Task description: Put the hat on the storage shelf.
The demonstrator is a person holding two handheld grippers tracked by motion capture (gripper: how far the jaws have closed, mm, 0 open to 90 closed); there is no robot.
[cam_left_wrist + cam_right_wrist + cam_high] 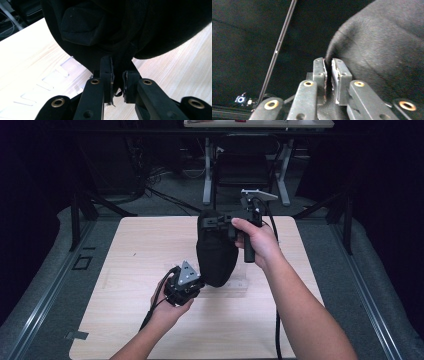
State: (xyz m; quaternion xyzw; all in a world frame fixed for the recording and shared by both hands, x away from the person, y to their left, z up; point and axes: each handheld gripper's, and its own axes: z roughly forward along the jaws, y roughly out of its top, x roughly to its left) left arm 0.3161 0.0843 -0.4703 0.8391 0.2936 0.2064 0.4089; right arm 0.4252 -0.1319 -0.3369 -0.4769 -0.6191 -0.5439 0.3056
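Note:
A black fabric bag [216, 251] hangs over the middle of the light wooden table [130, 250], held between both hands. My right gripper [220, 222] is shut on the bag's top edge; in the right gripper view its jaws [329, 72] pinch a fold of the dark cloth [382, 55]. My left gripper [200, 282] is shut on the bag's lower end. In the left gripper view its jaws [118, 80] clamp a seam of the black fabric [120, 30] just above the tabletop.
A clear flat plastic piece [47, 82] lies on the table under the bag. Beyond the far table edge stand a dark chair [245, 167] and white desk legs [207, 170]. Black stands [77, 210] flank the table, and grey floor rails [45, 295] run alongside.

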